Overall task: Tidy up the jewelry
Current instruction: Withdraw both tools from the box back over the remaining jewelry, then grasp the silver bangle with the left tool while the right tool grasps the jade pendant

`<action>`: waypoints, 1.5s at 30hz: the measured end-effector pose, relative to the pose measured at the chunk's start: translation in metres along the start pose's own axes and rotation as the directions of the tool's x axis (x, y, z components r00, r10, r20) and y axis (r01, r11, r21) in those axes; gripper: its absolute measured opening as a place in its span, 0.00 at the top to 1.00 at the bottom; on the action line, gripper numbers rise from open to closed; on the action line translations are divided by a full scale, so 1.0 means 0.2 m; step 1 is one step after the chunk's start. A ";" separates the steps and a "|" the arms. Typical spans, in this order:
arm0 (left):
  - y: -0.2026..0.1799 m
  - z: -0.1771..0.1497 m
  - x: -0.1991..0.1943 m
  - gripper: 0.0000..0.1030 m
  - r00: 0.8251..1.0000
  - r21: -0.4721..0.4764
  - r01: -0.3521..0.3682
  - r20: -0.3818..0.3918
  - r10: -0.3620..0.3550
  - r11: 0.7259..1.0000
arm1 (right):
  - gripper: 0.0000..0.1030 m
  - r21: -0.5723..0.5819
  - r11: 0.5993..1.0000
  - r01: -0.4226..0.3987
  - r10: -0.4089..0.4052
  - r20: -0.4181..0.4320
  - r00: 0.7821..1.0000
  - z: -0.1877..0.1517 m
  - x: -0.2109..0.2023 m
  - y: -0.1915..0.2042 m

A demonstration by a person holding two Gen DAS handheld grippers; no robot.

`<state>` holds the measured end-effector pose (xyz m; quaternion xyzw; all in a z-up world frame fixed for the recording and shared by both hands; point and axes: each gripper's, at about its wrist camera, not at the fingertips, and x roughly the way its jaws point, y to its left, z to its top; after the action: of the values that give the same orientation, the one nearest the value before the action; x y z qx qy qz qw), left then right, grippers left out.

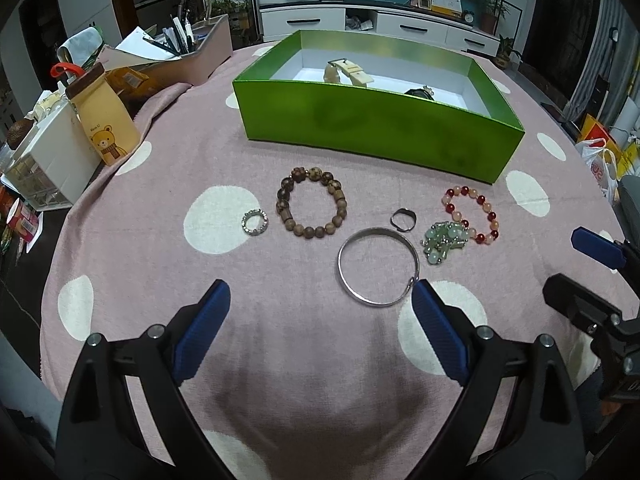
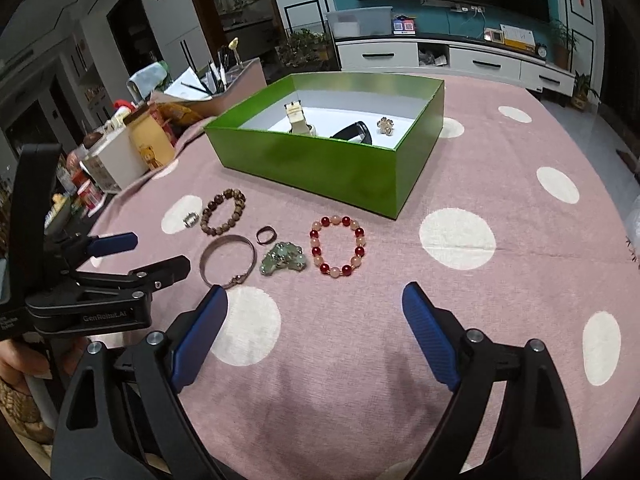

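Observation:
Several pieces lie on the pink dotted cloth in front of a green box [image 1: 380, 136] [image 2: 320, 164]: a wooden bead bracelet [image 1: 284, 204] [image 2: 230, 193], a small sparkly ring [image 1: 246, 222] [image 2: 191, 220], a silver bangle [image 1: 341, 260] [image 2: 228, 239], a dark ring [image 1: 394, 220] [image 2: 258, 235], a heap of green beads [image 1: 442, 242] [image 2: 282, 262] and a red-and-pink bead bracelet [image 1: 450, 207] [image 2: 325, 222]. The box holds a cream watch [image 1: 348, 72] [image 2: 298, 118], a black band [image 2: 356, 132] and a gold brooch [image 2: 386, 125]. My left gripper [image 1: 320, 286] [image 2: 156, 254] hovers open just short of the bangle. My right gripper [image 2: 314, 288] [image 1: 568, 260] is open near the red-and-pink bracelet, with nothing between its fingers.
A yellow bear cup [image 1: 108, 128] [image 2: 150, 142], a white drawer organiser [image 1: 52, 160] and a pen holder [image 1: 188, 48] crowd the table's left side. The cloth's edge falls away at left and right. A hand [image 2: 16, 368] holds the left gripper.

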<state>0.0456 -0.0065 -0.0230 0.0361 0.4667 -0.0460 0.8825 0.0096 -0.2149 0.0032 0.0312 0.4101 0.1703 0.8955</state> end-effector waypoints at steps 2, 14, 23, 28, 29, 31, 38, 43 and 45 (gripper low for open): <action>0.00 -0.01 0.01 0.09 1.000 0.004 0.006 0.001 -0.006 1.000 | 0.13 -0.014 1.000 -0.003 0.003 -0.005 1.000 -0.01 0.01 0.01; -0.02 -0.02 0.08 0.29 0.998 0.024 0.069 -0.001 -0.069 0.997 | 0.29 -0.068 0.993 -0.097 0.093 -0.056 0.994 -0.05 0.12 0.07; -0.03 -0.01 0.14 0.48 0.995 0.023 0.096 -0.018 -0.096 0.995 | 0.46 -0.094 0.989 -0.114 0.106 -0.086 0.991 -0.04 0.23 0.09; -0.02 -0.01 0.19 0.62 0.993 0.020 0.112 -0.033 -0.111 0.994 | 0.50 -0.118 0.986 -0.115 0.104 -0.096 0.990 -0.01 0.30 0.11; -0.03 -0.01 0.20 0.63 0.994 0.027 0.110 -0.024 -0.109 0.994 | 0.50 -0.120 0.986 -0.114 0.102 -0.097 0.990 -0.01 0.31 0.11; -0.03 -0.01 0.20 0.65 0.993 0.033 0.115 -0.020 -0.115 0.993 | 0.50 -0.132 0.985 -0.110 0.098 -0.092 0.991 0.01 0.34 0.12; -0.03 0.01 0.22 0.82 0.991 0.052 0.136 0.000 -0.136 0.989 | 0.50 -0.162 0.982 -0.099 0.087 -0.082 0.993 0.06 0.40 0.13; -0.01 0.02 0.23 0.93 0.990 0.045 0.138 0.008 -0.139 0.989 | 0.58 -0.180 0.980 -0.086 0.072 -0.083 0.994 0.09 0.42 0.14; 0.00 0.02 0.23 0.95 0.990 0.042 0.140 0.009 -0.141 0.989 | 0.67 -0.190 0.979 -0.075 0.061 -0.081 0.995 0.09 0.43 0.15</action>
<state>0.0743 -0.0094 -0.0586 0.0211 0.4616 -0.1178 0.8790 0.0667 -0.1566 -0.0407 -0.0480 0.4238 0.2408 0.8719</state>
